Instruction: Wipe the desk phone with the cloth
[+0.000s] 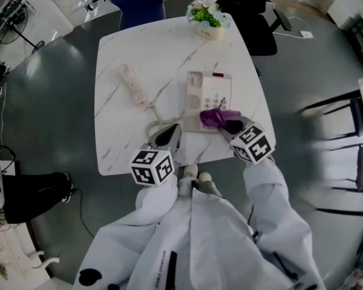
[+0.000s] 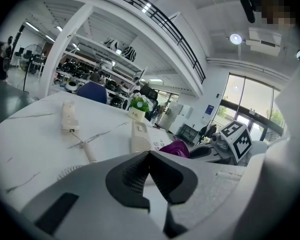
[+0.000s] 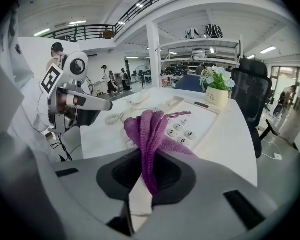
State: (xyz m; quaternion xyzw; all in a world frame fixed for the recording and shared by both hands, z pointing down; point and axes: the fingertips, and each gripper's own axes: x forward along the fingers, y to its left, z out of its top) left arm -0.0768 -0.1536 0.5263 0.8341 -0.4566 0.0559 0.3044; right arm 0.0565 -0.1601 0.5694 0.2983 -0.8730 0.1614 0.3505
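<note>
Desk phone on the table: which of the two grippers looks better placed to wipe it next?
Probably the right gripper: its jaws are shut on the purple cloth, which drapes onto the desk phone. The left gripper is shut, empty, beside the phone.

Handset (image 1: 132,84) and cord (image 1: 152,124) block left of phone (image 1: 207,94); flower pot (image 1: 209,20) behind; far-left tabletop (image 1: 163,47) bare.

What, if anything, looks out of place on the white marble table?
The cream telephone handset lies off its cradle on the table, left of the cream desk phone, its coiled cord trailing beside it.
</note>
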